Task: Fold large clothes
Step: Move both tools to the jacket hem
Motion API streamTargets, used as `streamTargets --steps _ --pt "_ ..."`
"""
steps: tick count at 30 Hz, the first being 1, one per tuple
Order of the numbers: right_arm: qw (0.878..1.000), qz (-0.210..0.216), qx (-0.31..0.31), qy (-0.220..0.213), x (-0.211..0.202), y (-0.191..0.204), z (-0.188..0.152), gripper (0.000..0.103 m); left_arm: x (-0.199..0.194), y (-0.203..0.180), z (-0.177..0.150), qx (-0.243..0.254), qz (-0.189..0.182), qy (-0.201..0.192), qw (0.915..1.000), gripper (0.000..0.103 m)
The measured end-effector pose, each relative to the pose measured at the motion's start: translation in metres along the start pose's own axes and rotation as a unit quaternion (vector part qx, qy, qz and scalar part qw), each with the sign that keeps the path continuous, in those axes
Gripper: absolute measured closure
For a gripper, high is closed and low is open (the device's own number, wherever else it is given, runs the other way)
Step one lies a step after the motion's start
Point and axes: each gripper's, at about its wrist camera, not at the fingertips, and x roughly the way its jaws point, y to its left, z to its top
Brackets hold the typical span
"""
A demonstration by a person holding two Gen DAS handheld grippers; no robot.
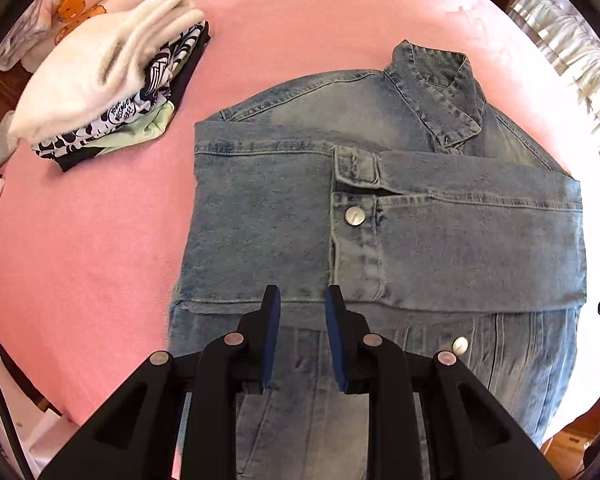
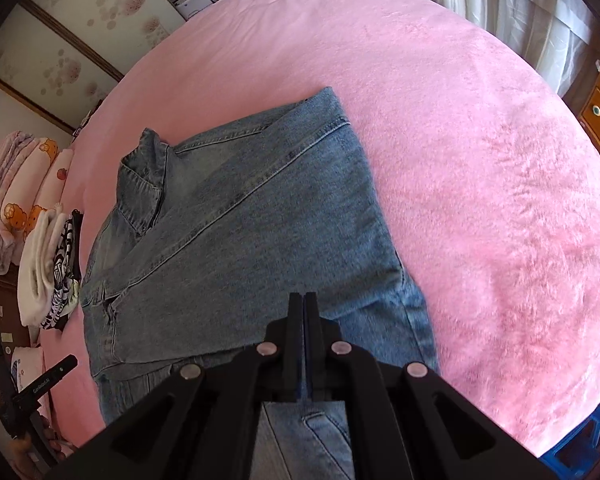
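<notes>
Left gripper [image 1: 302, 300] hovers with jaws apart and empty, right gripper [image 2: 303, 304] clenched empty, above a denim jacket [image 1: 380, 208] with sleeves folded across, on a pink bed [image 1: 100, 248].

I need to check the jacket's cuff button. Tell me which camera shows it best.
The left wrist view. The silver cuff button faces the lens near the middle of the denim jacket, on the sleeves folded across it. The right wrist view shows the jacket at an angle, collar to the left, with no button visible.
</notes>
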Motion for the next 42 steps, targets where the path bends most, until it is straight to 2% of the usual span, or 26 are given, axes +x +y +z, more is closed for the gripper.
streamTargets --steps 2,7,11,16,17,19,21,25,29,34,39,42 --pt "1.000 -0.006 0.018 -0.006 -0.009 -0.003 -0.014 0.103 0.001 0.013 -0.006 0.008 -0.014 0.015 0.9998 0.077" --pt "0.996 -0.033 0.074 -0.021 -0.030 -0.018 -0.055 0.103 -0.002 0.046 -0.020 0.003 -0.049 0.043 0.9979 0.056" --pt "0.990 -0.034 0.135 -0.029 -0.047 -0.034 -0.088 0.102 -0.011 0.064 -0.034 0.014 -0.055 0.042 0.9975 0.055" --pt "0.983 -0.031 0.178 -0.011 -0.058 -0.051 -0.121 0.102 -0.020 0.073 -0.059 0.022 -0.060 0.051 0.9966 0.055" --pt "0.982 -0.030 0.184 -0.006 -0.060 -0.055 -0.127 0.101 -0.020 0.073 -0.066 0.020 -0.064 0.053 0.9963 0.055" --pt "0.980 -0.027 0.199 0.007 -0.063 -0.063 -0.137 0.090 -0.019 0.072 -0.077 0.014 -0.077 0.059 0.9951 0.055" --pt "0.977 -0.021 0.210 0.016 -0.067 -0.074 -0.147 0.073 -0.016 0.071 -0.088 0.005 -0.085 0.067 0.9941 0.055" --pt "0.971 -0.021 0.239 0.023 -0.075 -0.098 -0.160 0.069 -0.008 0.065 -0.110 -0.007 -0.075 0.086 0.9935 0.055" --pt "0.962 -0.020 0.270 0.044 -0.071 -0.122 -0.170 0.045 -0.005 0.066 -0.134 -0.030 -0.086 0.092 0.9916 0.055" --pt "0.955 -0.019 0.287 0.071 -0.058 -0.139 -0.181 0.044 0.000 0.078 -0.165 -0.055 -0.070 0.097 0.9913 0.055" --pt "0.960 -0.007 0.263 0.100 -0.042 -0.143 -0.188 0.044 0.013 0.101 -0.197 -0.086 -0.066 0.113 0.9877 0.055" --pt "0.963 -0.017 0.245 0.107 -0.037 -0.144 -0.193 0.044 0.025 0.115 -0.214 -0.110 -0.072 0.126 0.9834 0.049"
